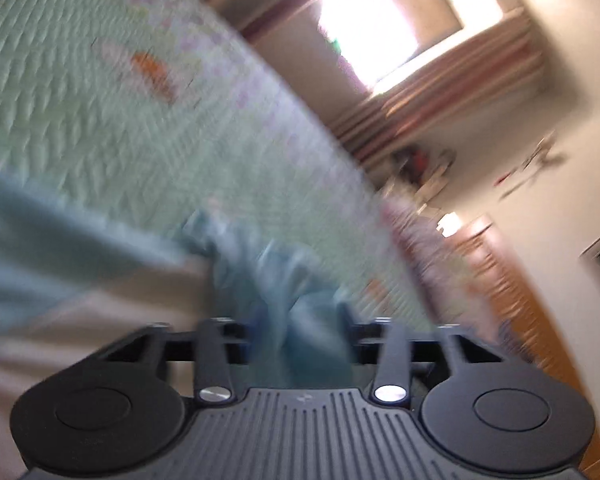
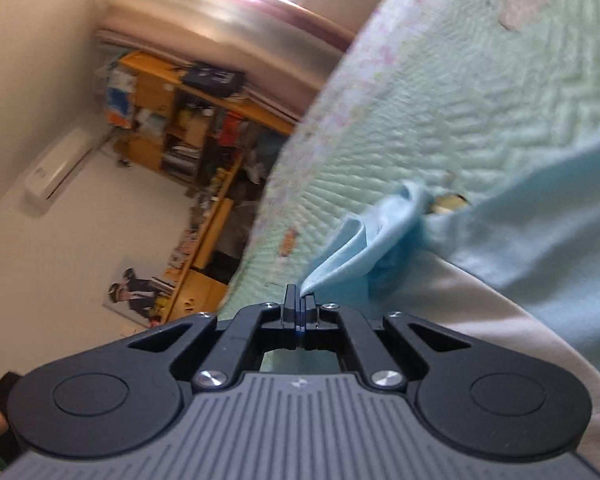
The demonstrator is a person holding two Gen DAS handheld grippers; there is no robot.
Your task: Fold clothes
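A light blue garment (image 1: 276, 276) with a cream-white part (image 1: 100, 320) lies on a mint-green quilted bedspread (image 1: 100, 120). The left wrist view is blurred. In it my left gripper (image 1: 300, 320) has its fingers (image 1: 345, 318) standing apart, with a bunched fold of the blue cloth lying loosely between them. In the right wrist view my right gripper (image 2: 299, 300) is shut on a pulled-up corner of the light blue garment (image 2: 356, 248). From that corner the cloth stretches back to the main body (image 2: 540, 232) and the cream-white part (image 2: 480, 320) on the bedspread (image 2: 420, 120).
The bed's edge runs diagonally through both views. Beyond it stand a bright window (image 1: 372, 28) with striped curtains, a cluttered wooden shelf unit (image 2: 196, 128), a wall air conditioner (image 2: 56, 172) and a poster (image 2: 136, 292). A wooden cabinet (image 1: 512, 288) sits near the bed.
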